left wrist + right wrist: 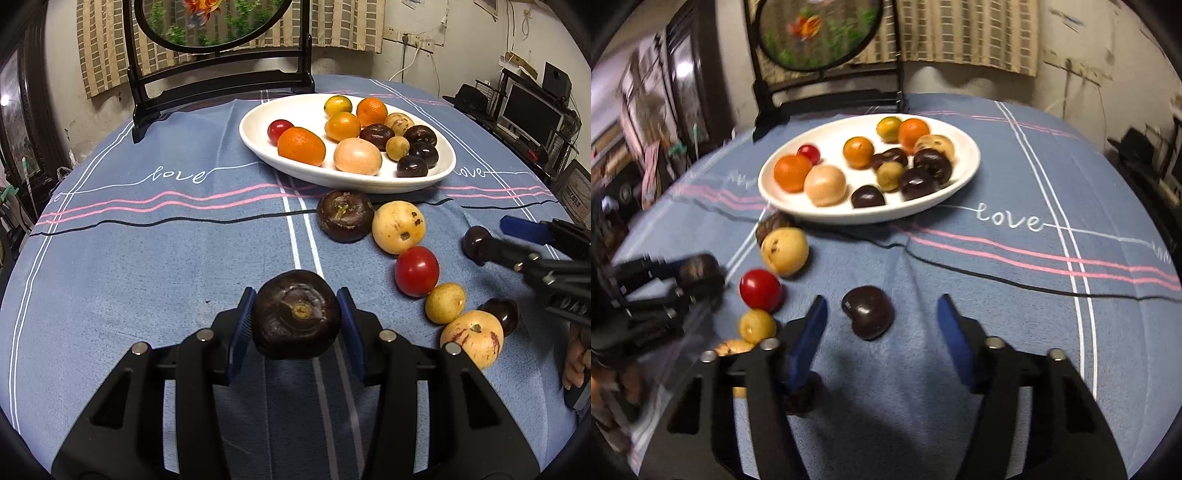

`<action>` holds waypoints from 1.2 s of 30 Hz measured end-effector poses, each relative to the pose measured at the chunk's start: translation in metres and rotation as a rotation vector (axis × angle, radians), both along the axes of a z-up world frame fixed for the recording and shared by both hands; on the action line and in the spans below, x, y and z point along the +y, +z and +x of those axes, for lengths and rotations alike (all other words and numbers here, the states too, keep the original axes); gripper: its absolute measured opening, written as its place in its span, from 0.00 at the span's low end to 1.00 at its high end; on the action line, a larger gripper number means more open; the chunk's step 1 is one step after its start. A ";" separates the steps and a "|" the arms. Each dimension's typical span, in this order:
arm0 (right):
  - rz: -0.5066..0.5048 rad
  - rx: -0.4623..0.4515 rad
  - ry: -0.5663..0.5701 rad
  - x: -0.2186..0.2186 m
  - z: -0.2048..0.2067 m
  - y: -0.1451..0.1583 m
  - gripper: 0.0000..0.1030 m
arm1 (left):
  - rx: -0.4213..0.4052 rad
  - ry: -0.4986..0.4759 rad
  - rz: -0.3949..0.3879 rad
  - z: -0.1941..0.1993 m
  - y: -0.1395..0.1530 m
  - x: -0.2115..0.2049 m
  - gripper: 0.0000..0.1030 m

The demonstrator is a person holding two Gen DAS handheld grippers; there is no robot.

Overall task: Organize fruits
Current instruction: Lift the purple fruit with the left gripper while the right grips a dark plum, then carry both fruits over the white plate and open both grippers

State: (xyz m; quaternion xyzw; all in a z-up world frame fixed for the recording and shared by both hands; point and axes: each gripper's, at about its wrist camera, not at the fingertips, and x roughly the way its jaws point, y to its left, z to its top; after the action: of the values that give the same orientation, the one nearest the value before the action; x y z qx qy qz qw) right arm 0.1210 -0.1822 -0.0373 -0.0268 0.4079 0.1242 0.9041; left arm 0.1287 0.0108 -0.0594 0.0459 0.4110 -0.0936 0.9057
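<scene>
Fruit lies scattered across a round worktop (147,258) covered in a blue striped cloth with the word "love" stitched on it. The left claw (297,321) is clamped on a large dark purple fruit (295,319), blue pads pressing both of its sides, with the fruit's stem scar facing the camera. The right claw (882,332) stands spread wide, its blue pads well apart on either side of a small dark glossy fruit (868,312) that rests on the cloth between them, touching neither pad. Toward the back of the worktop sits a white oval dish (255,129) holding orange, red, pale and dark fruits. Just in front of the dish, a curved line of loose fruit runs toward the right claw: a dark round fruit (345,216), a yellow speckled fruit (398,227), a red tomato (416,271) and a smaller yellow fruit (445,302). Behind the dish stands a dark wooden frame (221,74) with a round painted panel.
</scene>
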 end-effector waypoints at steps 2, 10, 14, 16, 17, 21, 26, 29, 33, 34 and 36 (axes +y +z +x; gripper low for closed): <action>-0.036 0.001 0.005 0.004 0.001 -0.004 0.48 | 0.002 0.000 0.000 0.000 0.000 0.000 0.44; -0.040 -0.002 0.022 0.006 0.003 -0.007 0.36 | 0.002 -0.005 0.001 -0.001 0.000 -0.001 0.44; -0.044 0.007 0.034 0.009 0.004 -0.009 0.36 | 0.004 -0.008 0.003 -0.001 -0.001 -0.002 0.45; -0.048 0.025 0.039 0.010 0.006 -0.011 0.36 | 0.005 -0.007 0.004 -0.001 -0.001 -0.002 0.45; -0.049 0.032 0.040 0.011 0.007 -0.012 0.36 | 0.005 -0.007 0.003 -0.001 -0.001 -0.002 0.46; -0.039 -0.058 0.037 0.008 -0.002 0.002 0.36 | 0.006 -0.007 0.003 -0.001 -0.001 -0.002 0.46; -0.087 -0.031 0.073 0.019 0.002 -0.005 0.38 | 0.010 -0.009 0.004 0.000 -0.002 -0.002 0.46; -0.050 -0.005 0.059 0.011 0.007 -0.006 0.38 | 0.028 -0.018 0.012 0.002 -0.004 -0.004 0.46; -0.029 0.054 0.051 0.007 0.016 -0.014 0.37 | 0.028 -0.018 0.009 0.001 -0.005 -0.004 0.46; -0.021 0.056 0.050 0.007 0.016 -0.014 0.37 | 0.029 -0.018 0.009 0.001 -0.005 -0.004 0.46; -0.018 0.054 0.049 0.007 0.015 -0.014 0.35 | 0.032 -0.018 0.002 0.002 -0.006 -0.003 0.46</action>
State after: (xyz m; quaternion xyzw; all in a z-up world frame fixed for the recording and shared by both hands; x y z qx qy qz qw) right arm 0.1363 -0.1754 -0.0514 -0.0417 0.4327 0.1431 0.8891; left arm 0.1307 0.0076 -0.0649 0.0492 0.4249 -0.1018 0.8981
